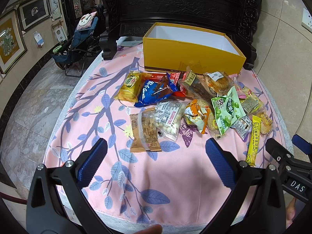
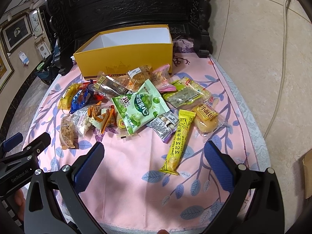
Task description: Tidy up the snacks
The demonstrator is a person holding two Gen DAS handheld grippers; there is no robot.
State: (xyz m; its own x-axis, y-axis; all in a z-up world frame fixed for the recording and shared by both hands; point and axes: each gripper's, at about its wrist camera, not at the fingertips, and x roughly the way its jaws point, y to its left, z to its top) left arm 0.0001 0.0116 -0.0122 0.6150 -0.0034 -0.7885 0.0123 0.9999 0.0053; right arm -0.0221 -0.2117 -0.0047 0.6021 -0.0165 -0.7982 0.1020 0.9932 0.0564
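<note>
Snacks point(image 1: 187, 105) in crinkly plastic wrappers lie heaped on a pink leaf-printed tablecloth point(image 1: 171, 175), just in front of a rectangular yellow cardboard box point(image 1: 187, 56) with a white, bare interior. Nearest lies a long yellow cracker stick point(image 2: 178, 142). Both the left gripper point(image 1: 156, 161) and right gripper point(image 2: 154, 163) hover spread wide, ribbed blue pads point(image 1: 91, 163) holding nothing.

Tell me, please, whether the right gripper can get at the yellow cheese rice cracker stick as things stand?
Probably yes: the right gripper is open, and the yellow cheese rice cracker stick lies just ahead on the tablecloth, its near end uncovered.
</note>
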